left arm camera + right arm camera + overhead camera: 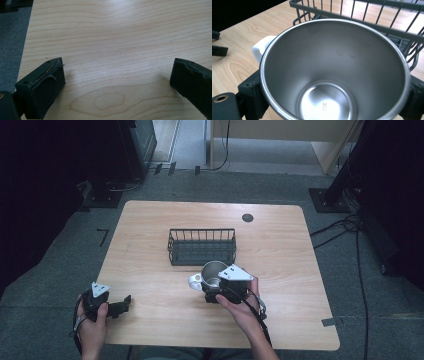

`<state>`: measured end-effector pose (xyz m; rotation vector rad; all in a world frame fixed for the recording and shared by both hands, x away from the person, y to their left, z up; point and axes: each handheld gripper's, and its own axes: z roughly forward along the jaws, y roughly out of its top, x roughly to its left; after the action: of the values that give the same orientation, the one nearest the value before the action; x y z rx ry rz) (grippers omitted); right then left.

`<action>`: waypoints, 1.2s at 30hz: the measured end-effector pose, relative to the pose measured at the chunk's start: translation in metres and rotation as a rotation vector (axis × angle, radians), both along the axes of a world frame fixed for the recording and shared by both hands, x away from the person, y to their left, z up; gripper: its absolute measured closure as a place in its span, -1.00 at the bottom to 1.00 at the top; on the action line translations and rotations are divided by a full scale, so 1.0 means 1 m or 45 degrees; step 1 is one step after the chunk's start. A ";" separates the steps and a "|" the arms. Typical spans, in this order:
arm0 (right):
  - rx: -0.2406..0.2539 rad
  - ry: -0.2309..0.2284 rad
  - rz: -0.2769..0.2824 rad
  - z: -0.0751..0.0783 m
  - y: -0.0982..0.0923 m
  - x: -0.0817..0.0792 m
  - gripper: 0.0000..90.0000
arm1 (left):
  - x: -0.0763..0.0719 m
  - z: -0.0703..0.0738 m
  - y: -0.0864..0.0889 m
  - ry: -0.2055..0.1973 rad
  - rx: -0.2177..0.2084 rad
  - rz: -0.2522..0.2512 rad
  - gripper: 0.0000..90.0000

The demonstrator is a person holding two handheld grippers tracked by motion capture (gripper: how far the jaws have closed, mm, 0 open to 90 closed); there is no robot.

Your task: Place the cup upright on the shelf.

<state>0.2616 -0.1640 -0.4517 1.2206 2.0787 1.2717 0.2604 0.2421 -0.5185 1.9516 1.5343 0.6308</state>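
A steel mug with a white handle stands upright just in front of the black wire basket, near the table's middle. My right gripper is shut on the mug, one jaw on each side of its body. The right gripper view looks down into the empty mug, with the white handle at its left and the basket close behind. My left gripper rests low over the front left of the table, open. In the left gripper view its jaws stand wide apart over bare wood.
The wooden table has a small dark round cap near its far edge. The basket looks empty. Grey carpet, cables and dark equipment surround the table.
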 end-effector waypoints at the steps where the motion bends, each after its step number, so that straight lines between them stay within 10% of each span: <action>1: -0.004 -0.005 -0.008 0.004 0.000 0.003 -0.85 | 0.000 0.000 0.000 0.000 -0.001 -0.001 -1.00; 36: 0.002 -0.085 -0.056 0.058 0.002 0.048 -0.85 | 0.000 0.000 0.000 -0.002 -0.003 0.002 -1.00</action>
<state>0.3092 -0.1615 -0.3934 1.2012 1.9933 1.2772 0.2604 0.2419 -0.5185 1.9475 1.5354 0.6308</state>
